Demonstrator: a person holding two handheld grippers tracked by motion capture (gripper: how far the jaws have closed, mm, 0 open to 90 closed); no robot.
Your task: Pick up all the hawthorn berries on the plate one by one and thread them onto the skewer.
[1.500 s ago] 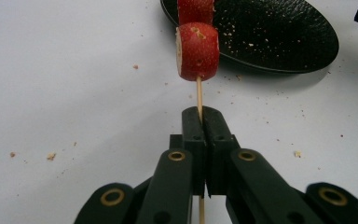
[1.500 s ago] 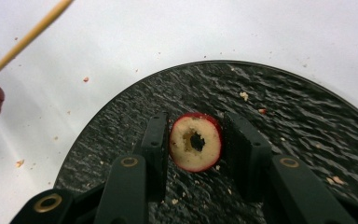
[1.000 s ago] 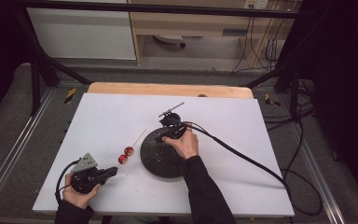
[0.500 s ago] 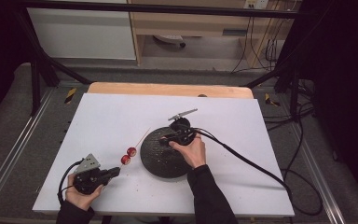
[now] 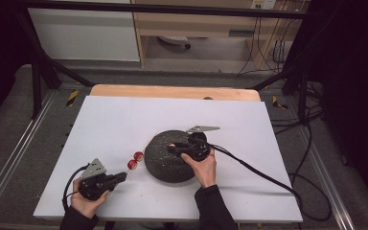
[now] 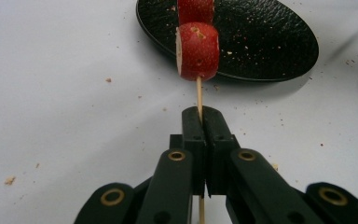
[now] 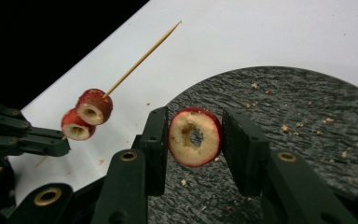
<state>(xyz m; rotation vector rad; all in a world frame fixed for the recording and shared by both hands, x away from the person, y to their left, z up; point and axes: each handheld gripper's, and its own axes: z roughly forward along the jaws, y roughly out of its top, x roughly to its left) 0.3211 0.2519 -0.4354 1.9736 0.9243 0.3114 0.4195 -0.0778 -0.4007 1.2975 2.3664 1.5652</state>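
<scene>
Holding a cored red fruit ring [image 7: 195, 143], right hand-held gripper [image 7: 195, 140] sits lower-right of the thin wooden skewer [image 7: 142, 58], its tip upper-right, clamped by left hand-held gripper [image 6: 202, 119].

The plate [image 5: 165, 160] sits mid-table [image 5: 124, 120], the skewer [image 6: 198, 95] seemingly just left of it (two fruit slices [image 5: 135, 160] threaded on).

From above we looked down the table [image 5: 124, 120]; both gripper cameras sat close, level, sharing the black plate [image 5: 160, 158] and skewer [image 7: 142, 58].
</scene>
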